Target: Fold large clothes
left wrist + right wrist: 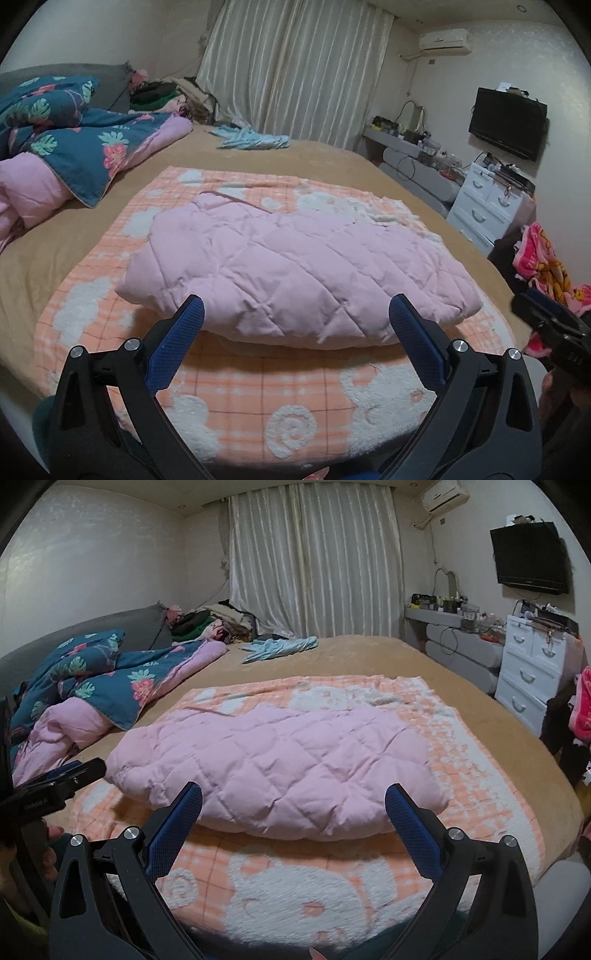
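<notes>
A pink quilted garment lies folded into a thick bundle on an orange-and-white checked blanket spread over the bed. It also shows in the right wrist view on the same blanket. My left gripper is open and empty, held just in front of the bundle's near edge. My right gripper is open and empty too, at the same near edge. The right gripper shows at the right edge of the left wrist view; the left gripper shows at the left edge of the right wrist view.
A blue floral duvet with pink lining is heaped at the bed's left. A light blue cloth lies at the far end by the curtains. A white drawer unit, a desk and a wall TV stand right of the bed.
</notes>
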